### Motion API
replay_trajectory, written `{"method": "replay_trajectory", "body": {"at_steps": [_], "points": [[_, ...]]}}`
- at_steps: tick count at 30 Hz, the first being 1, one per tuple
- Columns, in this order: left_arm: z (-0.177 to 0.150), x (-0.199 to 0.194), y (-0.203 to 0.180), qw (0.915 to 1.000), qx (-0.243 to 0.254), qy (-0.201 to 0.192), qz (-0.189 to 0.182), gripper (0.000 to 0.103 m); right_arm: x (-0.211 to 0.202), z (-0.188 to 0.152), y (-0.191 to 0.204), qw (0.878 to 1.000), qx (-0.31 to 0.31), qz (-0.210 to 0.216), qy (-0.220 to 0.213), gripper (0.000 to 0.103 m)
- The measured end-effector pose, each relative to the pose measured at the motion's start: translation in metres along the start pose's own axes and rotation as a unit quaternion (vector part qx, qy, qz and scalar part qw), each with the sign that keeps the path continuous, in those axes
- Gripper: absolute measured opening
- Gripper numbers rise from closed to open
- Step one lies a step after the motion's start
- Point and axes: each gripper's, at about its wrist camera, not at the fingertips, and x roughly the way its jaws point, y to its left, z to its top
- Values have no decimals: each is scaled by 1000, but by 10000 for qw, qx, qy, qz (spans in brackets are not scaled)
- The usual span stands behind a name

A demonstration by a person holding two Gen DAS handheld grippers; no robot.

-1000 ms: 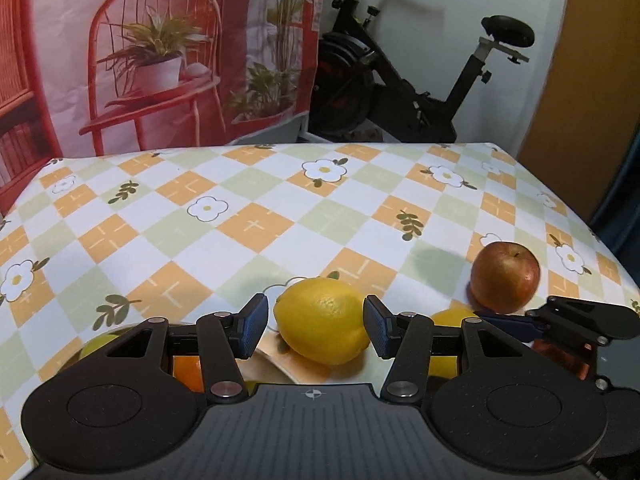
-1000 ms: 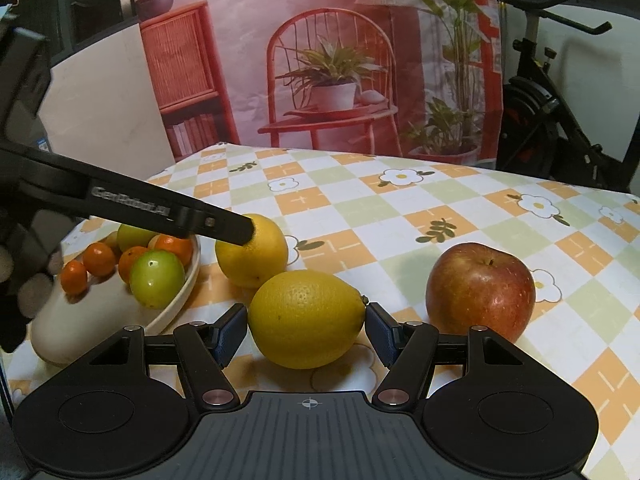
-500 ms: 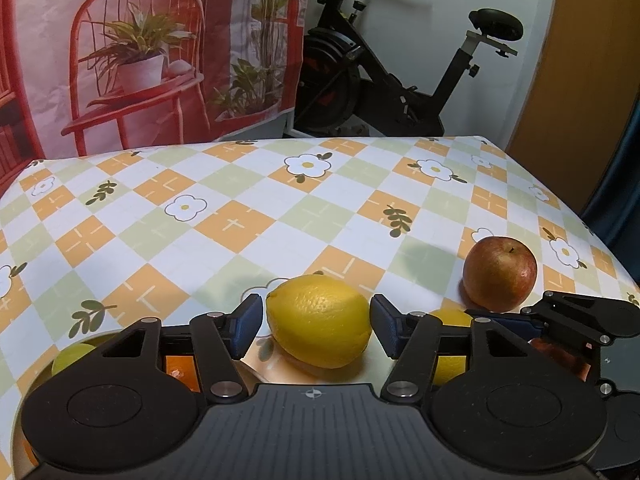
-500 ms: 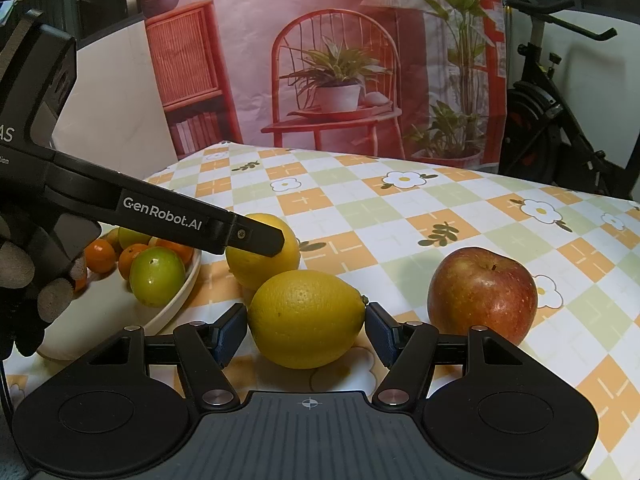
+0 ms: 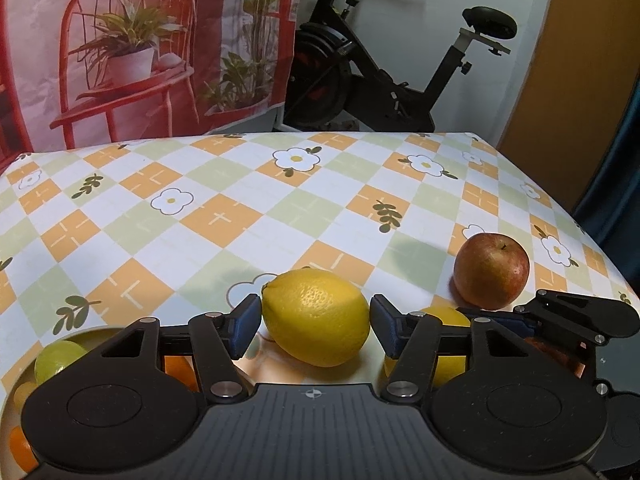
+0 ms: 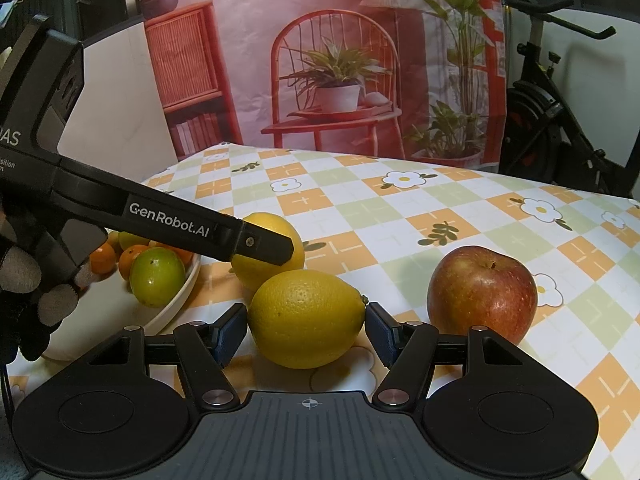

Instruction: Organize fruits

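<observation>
Behind our checked tablecloth (image 5: 208,216) hangs a red chair backdrop (image 6: 320,60); our white bowl (image 6: 120,312) of small fruit sits lower left; an apple (image 6: 482,290) lies right; our right gripper (image 6: 306,330) clasps one lemon (image 6: 306,318) at lower centre; our left gripper (image 5: 316,324) has just loosened, pads off the other lemon (image 5: 316,316).

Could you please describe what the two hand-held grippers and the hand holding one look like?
Each hand-held gripper is matte black plastic with a ribbed centre deck, round side discs, silver pivot pins and blue finger pads. The left hand-held gripper carries white "GenRobot.AI" lettering along its side. The hand holding it wears a black glove with grey fingertips. No cables show.
</observation>
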Motion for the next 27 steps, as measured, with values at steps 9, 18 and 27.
{"method": "replay_trajectory", "body": {"at_steps": [9,18,27], "points": [[-7,-11,-1,9999,64,101,-10,60,0,0,1,10000,19,8,-8,61],[-7,-8,4,9998,-139,112,-85,62,0,0,0,10000,20,10,-4,61],[-2,2,11,9991,-374,95,-195,67,0,-1,0,10000,6,16,6,61]]}}
